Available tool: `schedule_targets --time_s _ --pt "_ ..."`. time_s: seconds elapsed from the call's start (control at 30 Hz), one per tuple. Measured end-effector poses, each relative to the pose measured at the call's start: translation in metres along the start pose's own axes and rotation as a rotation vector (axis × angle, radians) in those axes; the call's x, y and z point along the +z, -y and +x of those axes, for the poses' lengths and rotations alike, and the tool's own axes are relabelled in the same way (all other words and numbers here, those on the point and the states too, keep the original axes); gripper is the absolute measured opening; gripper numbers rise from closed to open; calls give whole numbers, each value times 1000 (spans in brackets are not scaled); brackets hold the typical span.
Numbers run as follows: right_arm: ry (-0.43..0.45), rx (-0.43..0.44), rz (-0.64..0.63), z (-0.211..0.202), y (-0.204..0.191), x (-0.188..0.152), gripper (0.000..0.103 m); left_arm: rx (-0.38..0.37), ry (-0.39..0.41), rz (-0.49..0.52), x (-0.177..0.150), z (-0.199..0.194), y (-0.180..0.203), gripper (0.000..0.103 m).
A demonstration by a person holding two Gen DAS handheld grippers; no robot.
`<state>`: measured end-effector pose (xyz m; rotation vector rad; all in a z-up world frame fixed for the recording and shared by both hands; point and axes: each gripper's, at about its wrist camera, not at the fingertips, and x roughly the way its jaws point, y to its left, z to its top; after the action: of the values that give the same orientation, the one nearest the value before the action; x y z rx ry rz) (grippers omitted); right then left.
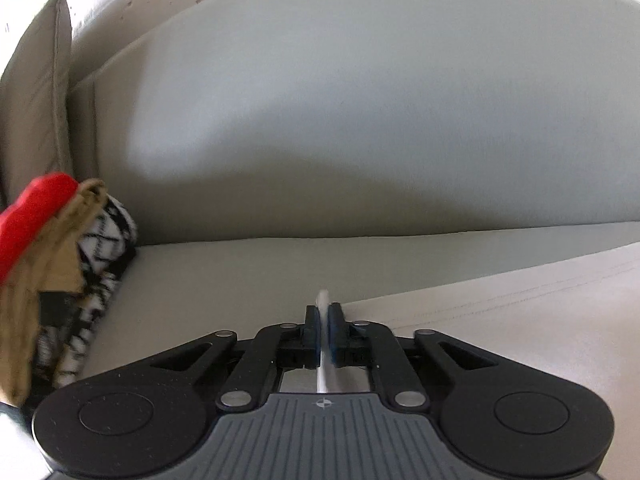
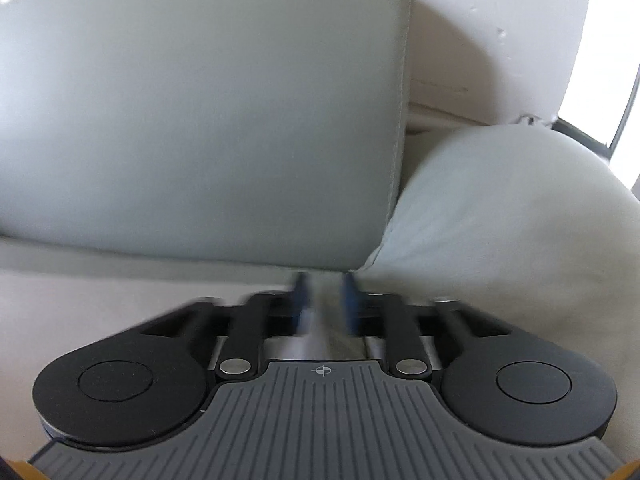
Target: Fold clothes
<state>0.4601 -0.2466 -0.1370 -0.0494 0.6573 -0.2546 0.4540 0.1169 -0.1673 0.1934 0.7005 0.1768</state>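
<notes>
In the left wrist view a cream garment lies spread over the sofa seat at the right. My left gripper sits at its near edge, and its blue pads pinch a thin white fold of that cloth, which stands up between them. In the right wrist view my right gripper is blurred. Its jaws stand apart, low over pale cloth on the seat, close to the foot of the back cushion. Whether any cloth lies between its pads is unclear.
A heap of clothes in red, tan and black-and-white pattern sits at the left end of the seat. The grey back cushion rises behind. A pale pillow bulges at the right.
</notes>
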Motion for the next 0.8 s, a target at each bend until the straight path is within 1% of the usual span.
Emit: schedule_targets --time_s 0.07,0.13,0.17,0.23,0.33,0.4,0.47,0.53,0.6,0.63,0.67,0.7,0.73,0.77,0.8 --pt "72 12 80 -43 20 4 40 -4 12 -1 3 -23 -6 17" --pt "143 15 134 -88 44 8 41 -18 19 1 4 -52 -16 26" --pt "163 15 151 -109 54 9 41 -28 15 2 4 -68 -22 27" --pt "186 23 184 -152 74 9 41 -52 -10 -30 3 -102 -35 27" --pt "206 45 228 -219 101 7 43 -95 -44 -122 2 -162 -61 27" --pt "208 63 232 -250 117 6 48 -105 -64 -131 -1 -199 -73 27" --pt "199 109 221 -275 122 -2 51 -127 -72 -122 -7 -230 -80 31" --pt "149 153 202 -277 117 -7 53 -162 -80 -105 -17 -253 -77 36" --pt "51 228 200 -257 114 -24 53 -191 -99 -87 -34 -265 -62 37" --pt "0 265 201 -247 111 -33 53 -205 -113 -79 -45 -262 -53 37" --pt "-58 303 210 -236 103 -46 49 -220 -129 -72 -57 -257 -43 37" --pt "-117 346 220 -224 96 -58 22 -234 -144 -65 -68 -252 -33 36" --pt "-180 402 235 -206 88 -70 5 -241 -159 -64 -81 -244 -22 34" --pt "-237 453 250 -190 81 -82 2 -234 -177 -67 -92 -231 -15 27" --pt "-273 481 262 -181 70 -94 2 -223 -197 -70 -102 -218 -8 8"
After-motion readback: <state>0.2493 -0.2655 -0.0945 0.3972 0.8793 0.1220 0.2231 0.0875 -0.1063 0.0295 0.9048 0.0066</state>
